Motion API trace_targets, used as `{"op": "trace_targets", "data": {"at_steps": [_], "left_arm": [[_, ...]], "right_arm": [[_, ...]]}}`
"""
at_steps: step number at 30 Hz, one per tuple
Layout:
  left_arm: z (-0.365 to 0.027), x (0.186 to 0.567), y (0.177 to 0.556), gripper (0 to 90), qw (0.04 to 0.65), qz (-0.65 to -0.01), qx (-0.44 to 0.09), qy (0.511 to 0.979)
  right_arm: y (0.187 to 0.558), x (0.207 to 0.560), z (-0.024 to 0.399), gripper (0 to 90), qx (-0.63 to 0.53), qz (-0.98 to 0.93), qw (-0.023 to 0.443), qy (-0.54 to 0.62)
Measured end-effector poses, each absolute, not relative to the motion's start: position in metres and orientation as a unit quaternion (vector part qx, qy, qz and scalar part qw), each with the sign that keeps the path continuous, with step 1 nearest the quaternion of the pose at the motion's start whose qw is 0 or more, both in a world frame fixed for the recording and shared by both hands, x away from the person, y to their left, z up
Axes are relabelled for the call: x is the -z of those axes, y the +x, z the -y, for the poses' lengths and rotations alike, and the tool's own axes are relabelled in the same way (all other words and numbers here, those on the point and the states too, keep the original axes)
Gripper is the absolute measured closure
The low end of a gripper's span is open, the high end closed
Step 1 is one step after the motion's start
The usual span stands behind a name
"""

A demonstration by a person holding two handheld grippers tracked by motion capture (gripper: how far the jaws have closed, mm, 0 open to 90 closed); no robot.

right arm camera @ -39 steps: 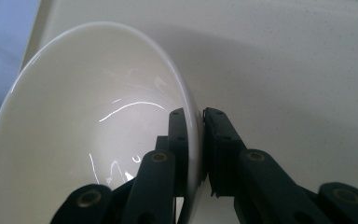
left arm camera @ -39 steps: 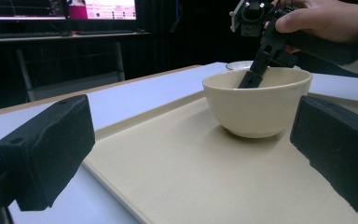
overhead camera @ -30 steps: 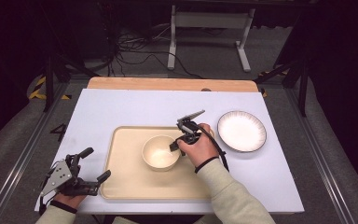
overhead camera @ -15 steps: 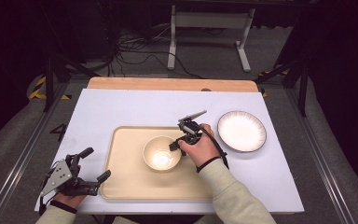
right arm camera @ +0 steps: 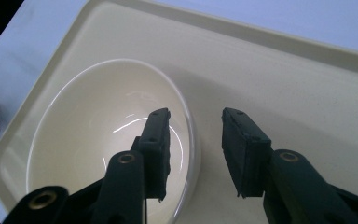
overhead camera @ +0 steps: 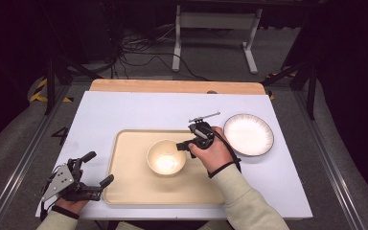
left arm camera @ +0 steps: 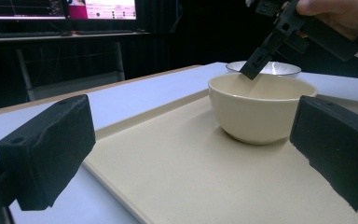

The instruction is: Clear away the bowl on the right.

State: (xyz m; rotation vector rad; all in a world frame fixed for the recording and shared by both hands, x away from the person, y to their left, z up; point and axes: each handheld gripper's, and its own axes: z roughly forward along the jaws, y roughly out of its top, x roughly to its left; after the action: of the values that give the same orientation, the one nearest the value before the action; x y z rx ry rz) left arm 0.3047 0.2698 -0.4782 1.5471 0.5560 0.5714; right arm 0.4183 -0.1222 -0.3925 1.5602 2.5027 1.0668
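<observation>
A cream bowl (overhead camera: 166,158) stands upright on the beige tray (overhead camera: 129,184). My right gripper (overhead camera: 182,145) is at the bowl's right rim. In the right gripper view it (right arm camera: 196,119) is open and straddles the rim, one jaw inside the bowl (right arm camera: 98,140) and the other outside over the tray (right arm camera: 284,93); neither pad clearly touches the rim. My left gripper (overhead camera: 99,167) rests open at the tray's left front corner. It (left arm camera: 191,135) looks across the tray (left arm camera: 191,182) at the bowl (left arm camera: 261,109), with nothing between its jaws.
A white plate with a dark rim (overhead camera: 248,134) lies on the table right of the tray, and shows behind the bowl as the plate (left arm camera: 279,69). A wooden strip (overhead camera: 172,86) runs along the table's far edge. Dark floor, cables and a stand lie beyond.
The right gripper has sunk slightly onto the bowl's rim. The bowl and the left gripper have stayed in place.
</observation>
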Motion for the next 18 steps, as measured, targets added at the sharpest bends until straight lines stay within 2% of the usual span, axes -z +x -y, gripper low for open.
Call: {"op": "trace_targets", "data": {"at_steps": [18], "left_arm": [[-0.27,0.478,0.305,0.9,0.644,-0.244,-0.25,0.681]], "right_arm": [[0.394,0.377,0.159,38.8,-0.44,-0.803,0.076,0.396]]}}
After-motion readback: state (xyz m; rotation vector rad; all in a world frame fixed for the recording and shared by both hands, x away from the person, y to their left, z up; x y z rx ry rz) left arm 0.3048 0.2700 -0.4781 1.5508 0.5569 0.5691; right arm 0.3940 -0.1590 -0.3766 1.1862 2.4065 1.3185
